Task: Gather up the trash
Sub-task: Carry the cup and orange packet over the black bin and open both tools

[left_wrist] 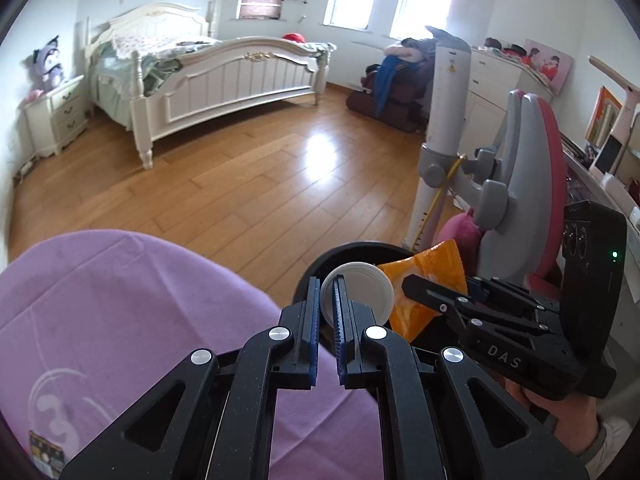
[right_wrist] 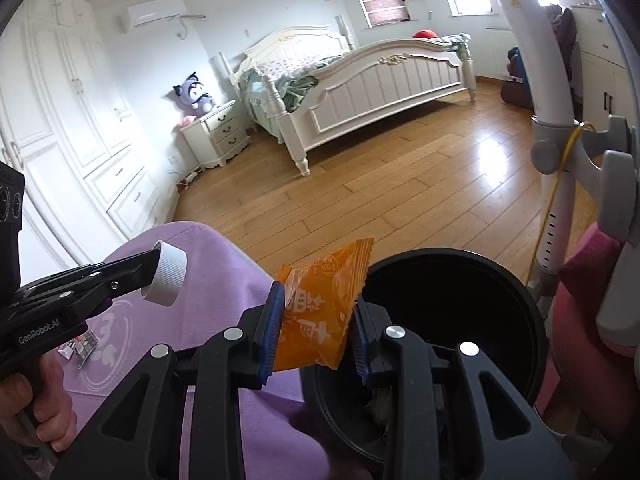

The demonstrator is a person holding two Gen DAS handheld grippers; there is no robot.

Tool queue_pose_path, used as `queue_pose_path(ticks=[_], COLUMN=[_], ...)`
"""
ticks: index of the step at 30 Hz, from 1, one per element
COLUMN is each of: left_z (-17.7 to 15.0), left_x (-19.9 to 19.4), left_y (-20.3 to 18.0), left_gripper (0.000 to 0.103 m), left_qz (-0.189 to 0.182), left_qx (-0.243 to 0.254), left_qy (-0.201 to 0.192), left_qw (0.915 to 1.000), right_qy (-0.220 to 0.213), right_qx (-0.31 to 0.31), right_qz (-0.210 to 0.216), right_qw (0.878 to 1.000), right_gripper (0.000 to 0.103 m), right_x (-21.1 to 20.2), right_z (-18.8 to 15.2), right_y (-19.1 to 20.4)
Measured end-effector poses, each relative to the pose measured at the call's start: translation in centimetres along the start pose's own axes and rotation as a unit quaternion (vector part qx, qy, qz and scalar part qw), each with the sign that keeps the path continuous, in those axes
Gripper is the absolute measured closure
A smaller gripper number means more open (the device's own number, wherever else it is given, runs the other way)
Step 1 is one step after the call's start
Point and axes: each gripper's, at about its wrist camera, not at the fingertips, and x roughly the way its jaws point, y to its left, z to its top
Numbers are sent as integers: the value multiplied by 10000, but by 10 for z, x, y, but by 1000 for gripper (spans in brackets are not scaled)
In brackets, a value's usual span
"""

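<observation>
- My left gripper [left_wrist: 327, 312] is clenched on a white bottle cap [left_wrist: 360, 294], pinching its rim between the blue pads.
- My right gripper [right_wrist: 316, 328] grasps an orange snack wrapper [right_wrist: 320, 312] across its middle; the pack stands upright between the pads.
- Both pieces of trash hang at the near rim of the black bin [right_wrist: 460, 264], which sits beside the purple tablecloth [left_wrist: 120, 300]. From the right wrist view the cap is to the left, over the cloth and not yet over the opening.
- I judge this as the drop-off step: each piece must be carried over the dark opening, then let go.
- The two grippers are close together, so I should release one at a time to avoid a knock.
- Just right of the bin stands a pink and grey chair [left_wrist: 528, 168], crowding that side.
- A small packet [right_wrist: 78, 348] lies on the cloth, possibly more trash.
- Far off are the white bed [left_wrist: 208, 76] and wooden floor [left_wrist: 260, 184].
</observation>
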Motion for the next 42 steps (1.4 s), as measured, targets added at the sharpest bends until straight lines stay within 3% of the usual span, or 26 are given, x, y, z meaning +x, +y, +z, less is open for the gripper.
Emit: queue_pose_path(ticks=[10, 24, 25, 27, 28, 29, 32, 39, 42], left_z=[2, 6, 7, 7, 7, 7, 10, 18, 17], left_x=[59, 81, 81, 78, 75, 70, 56, 9, -18], left_y=[-37, -47, -47, -49, -49, -51, -56, -54, -51], left_gripper=[95, 95, 92, 70, 51, 39, 28, 27, 18], left_qz=[-186, -277, -262, -246, -198, -112, 77, 467, 653], left_qx=[119, 234, 253, 293, 317, 354, 504, 549, 602], left_qy=[429, 547, 541, 497, 439, 355, 143, -300, -578], left_qw=[9988, 9978, 9979, 9980, 9983, 9987, 9986, 9969, 9944], right_qy=[133, 242, 249, 276, 257, 199, 133, 81, 75], right_qx=[483, 769, 774, 794, 847, 933, 991, 810, 706], right_qz=[-221, -412, -467, -549, -570, -568, -516, -347, -287], right_qw=[9985, 9959, 9956, 9949, 9944, 9938, 9936, 9961, 9971], right_gripper=[73, 69, 68, 63, 50, 36, 32, 32, 32], right_x=[10, 16, 16, 15, 13, 10, 5, -3, -6], right_z=[-18, -25, -25, -24, -24, -24, -23, -20, -18], right_y=[-60, -95, -95, -97, -96, -96, -94, -70, -56])
